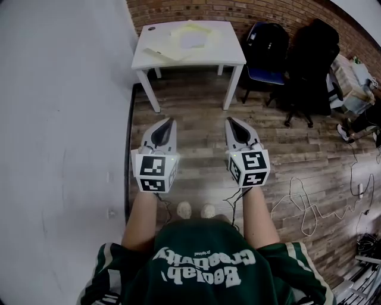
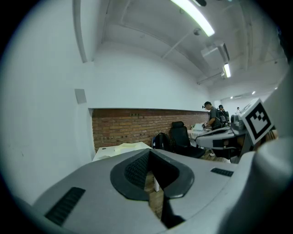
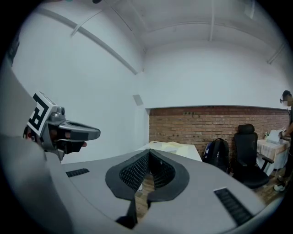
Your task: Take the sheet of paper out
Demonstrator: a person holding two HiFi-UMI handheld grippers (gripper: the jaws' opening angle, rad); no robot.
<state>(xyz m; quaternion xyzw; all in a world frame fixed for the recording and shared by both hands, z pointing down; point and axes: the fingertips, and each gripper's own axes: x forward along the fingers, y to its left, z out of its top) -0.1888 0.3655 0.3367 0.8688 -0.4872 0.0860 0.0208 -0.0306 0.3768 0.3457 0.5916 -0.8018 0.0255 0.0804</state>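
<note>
A brown wood-plank floor point(image 1: 196, 113) fills most of the head view, with a plain white wall point(image 1: 59, 89) on the left and a red brick wall point(image 1: 238, 11) at the far end. A white square table point(image 1: 229, 57) stands against the brick, and black office chairs point(image 1: 309, 59) are just beside it on the right.

The grey left gripper point(image 1: 172, 120) and the grey right gripper point(image 1: 229, 120) are held side by side over the floor, well short of the table. Each has its jaws pressed together with nothing between them.

On the tabletop a white sheet of paper point(image 1: 191, 40) lies on a pale yellow folder point(image 1: 196, 28), with a cream envelope point(image 1: 164, 53) next to it. What is inside the folder or the envelope cannot be told.
</note>
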